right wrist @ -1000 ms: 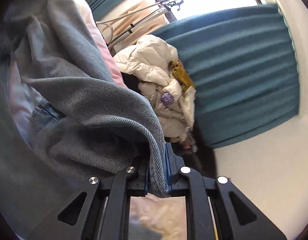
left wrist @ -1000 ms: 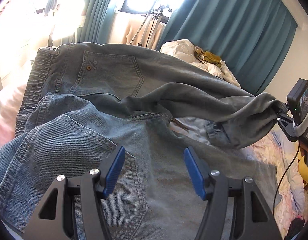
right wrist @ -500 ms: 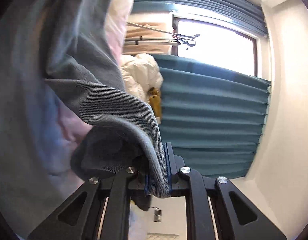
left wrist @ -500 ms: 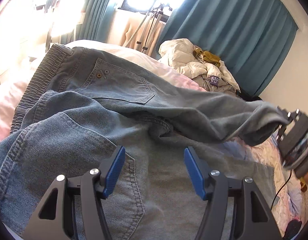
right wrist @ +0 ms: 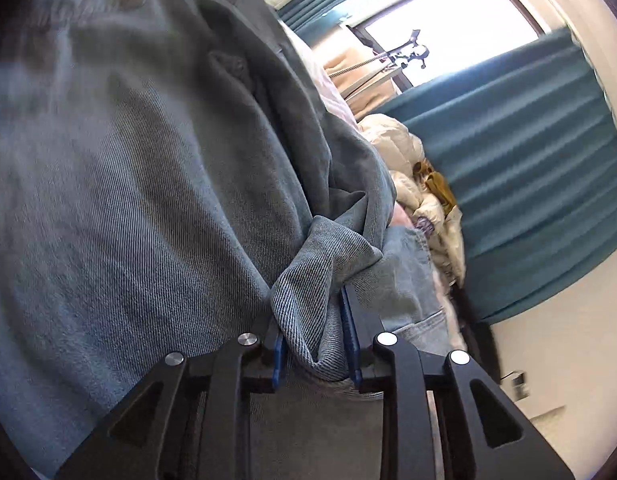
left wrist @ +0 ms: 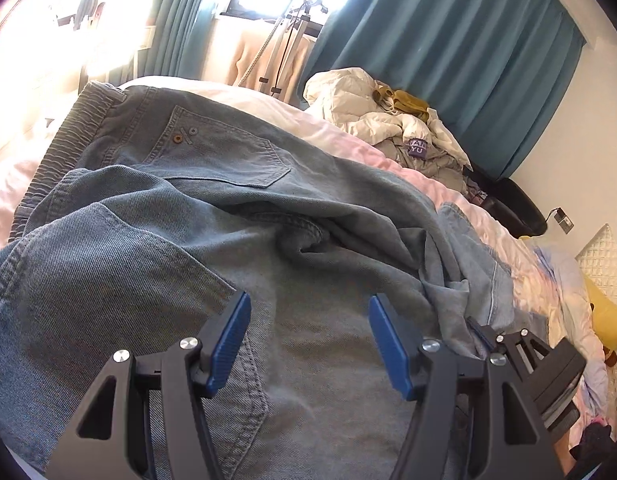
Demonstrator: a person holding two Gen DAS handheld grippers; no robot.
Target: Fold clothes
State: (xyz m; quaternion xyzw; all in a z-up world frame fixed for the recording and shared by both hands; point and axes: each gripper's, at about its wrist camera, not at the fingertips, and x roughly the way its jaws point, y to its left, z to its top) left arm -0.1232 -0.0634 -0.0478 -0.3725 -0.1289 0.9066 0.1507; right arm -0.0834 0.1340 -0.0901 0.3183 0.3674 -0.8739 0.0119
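Blue-grey jeans lie spread on the bed, back pockets up, with one leg folded back over the other. My left gripper hovers open just over the seat of the jeans, nothing between its blue pads. My right gripper sits low at the right beside it, at the end of the folded leg. In the right wrist view the right gripper has its jaws opening, and a bunched fold of the leg hem lies loosely between the pads.
Pink bedding runs under and to the right of the jeans. A cream puffy jacket pile lies at the far side, with teal curtains behind. A yellow plush toy lies at the right edge.
The right gripper brought the raised leg end down and in towards the left gripper, laying it on the jeans. Its jaws went from pinched on the hem to parted. The left gripper kept still.
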